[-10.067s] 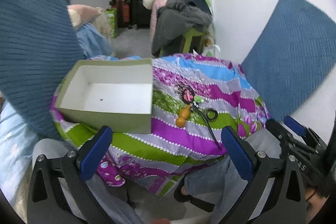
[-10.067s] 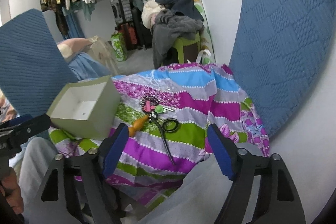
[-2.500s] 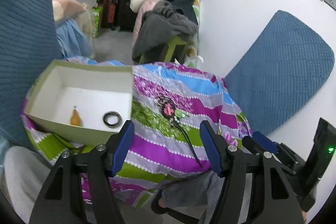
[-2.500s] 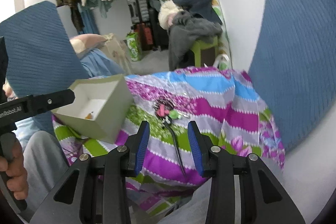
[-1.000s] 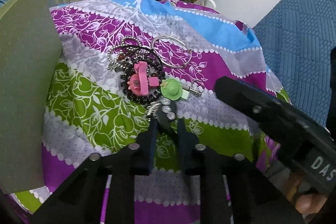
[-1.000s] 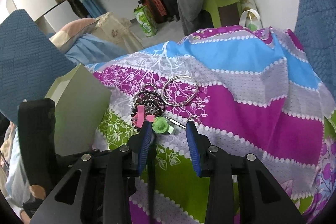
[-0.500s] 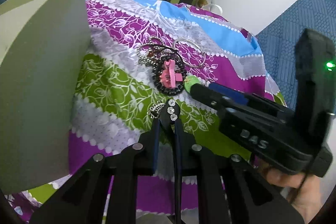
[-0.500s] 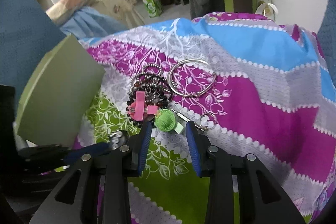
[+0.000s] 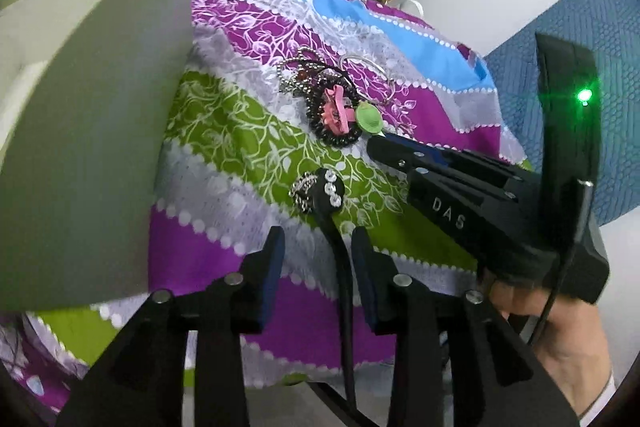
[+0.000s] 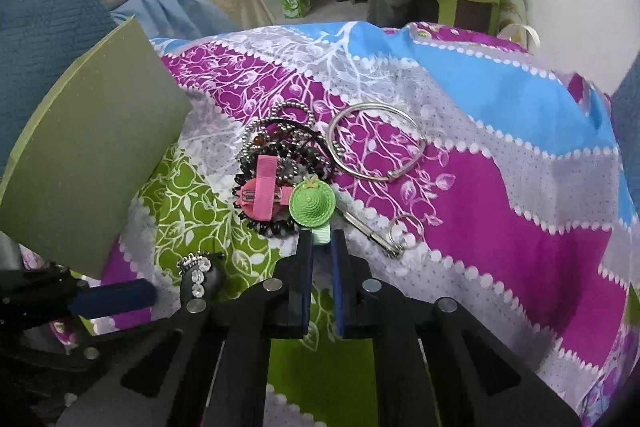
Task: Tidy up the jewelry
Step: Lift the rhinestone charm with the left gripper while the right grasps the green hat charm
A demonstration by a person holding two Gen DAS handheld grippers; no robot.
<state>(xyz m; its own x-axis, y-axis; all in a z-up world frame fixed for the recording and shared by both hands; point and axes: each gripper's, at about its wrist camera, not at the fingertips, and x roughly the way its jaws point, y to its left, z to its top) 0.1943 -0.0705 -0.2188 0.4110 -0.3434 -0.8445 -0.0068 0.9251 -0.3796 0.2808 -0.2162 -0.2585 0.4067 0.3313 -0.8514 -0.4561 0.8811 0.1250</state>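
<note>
Left wrist: my left gripper (image 9: 318, 259) was opening, the black rhinestone hair stick (image 9: 325, 191) loose between its jaws on the cloth; the green box (image 9: 92, 131) beside it hid its contents. Right wrist: my right gripper (image 10: 320, 247) had pinched the green hat clip (image 10: 312, 203).

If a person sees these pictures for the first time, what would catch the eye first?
Likely the green hat clip, lying on the bright striped cloth in the jewelry pile, with the right gripper closed on its ribbon tail. Then the black rhinestone piece, ahead of the opening left gripper, and the green box beside it.
</note>
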